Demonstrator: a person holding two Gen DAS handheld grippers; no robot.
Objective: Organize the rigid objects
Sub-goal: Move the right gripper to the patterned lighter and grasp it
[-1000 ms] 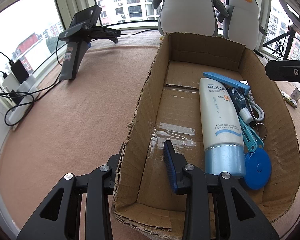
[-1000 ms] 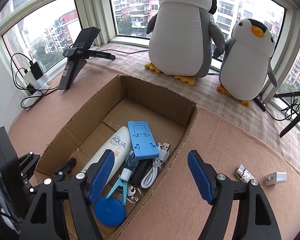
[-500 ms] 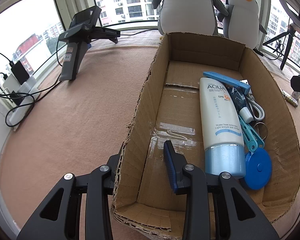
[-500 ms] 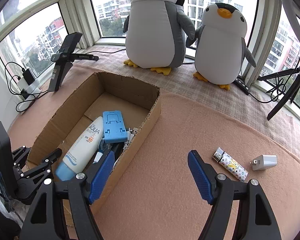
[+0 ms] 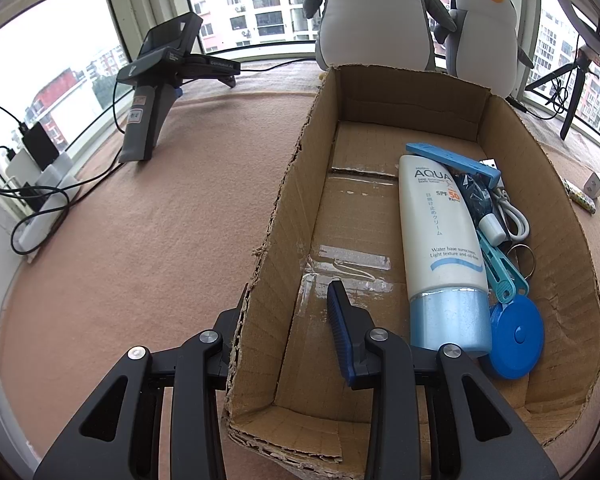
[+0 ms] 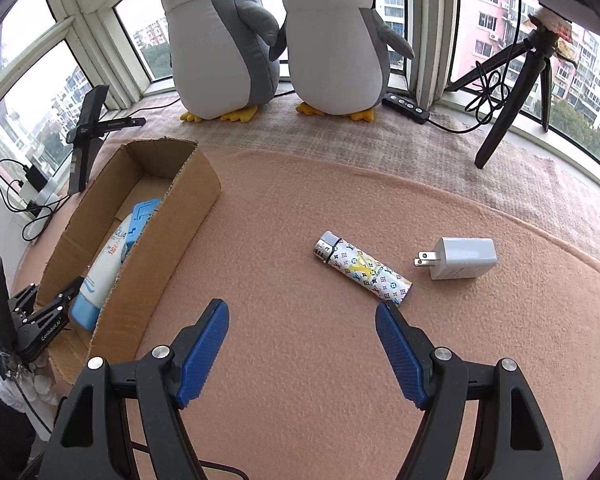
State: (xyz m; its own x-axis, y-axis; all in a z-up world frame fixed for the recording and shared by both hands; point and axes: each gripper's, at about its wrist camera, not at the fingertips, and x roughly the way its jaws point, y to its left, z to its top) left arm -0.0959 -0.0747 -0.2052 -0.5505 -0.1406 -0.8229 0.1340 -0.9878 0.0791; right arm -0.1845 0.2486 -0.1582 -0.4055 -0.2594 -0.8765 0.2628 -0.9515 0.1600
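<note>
A pink blanket point(image 6: 300, 360) covered the table, with two plush penguins point(image 6: 220, 40) at the window. The cardboard box point(image 5: 572, 280) lay left of centre, holding a sunscreen tube point(image 5: 440, 240), a blue phone stand point(image 5: 452, 162), a round blue tape measure point(image 5: 516, 336) and a white cable point(image 5: 512, 216). The left gripper point(image 5: 280, 320) straddled the box's left wall, one finger inside and one outside, pressing on it. The right gripper point(image 6: 300, 336) hovered wide apart, empty, over the blanket. Just ahead lay a patterned lighter point(image 6: 364, 272), with a white charger plug point(image 6: 460, 258) beside it.
</note>
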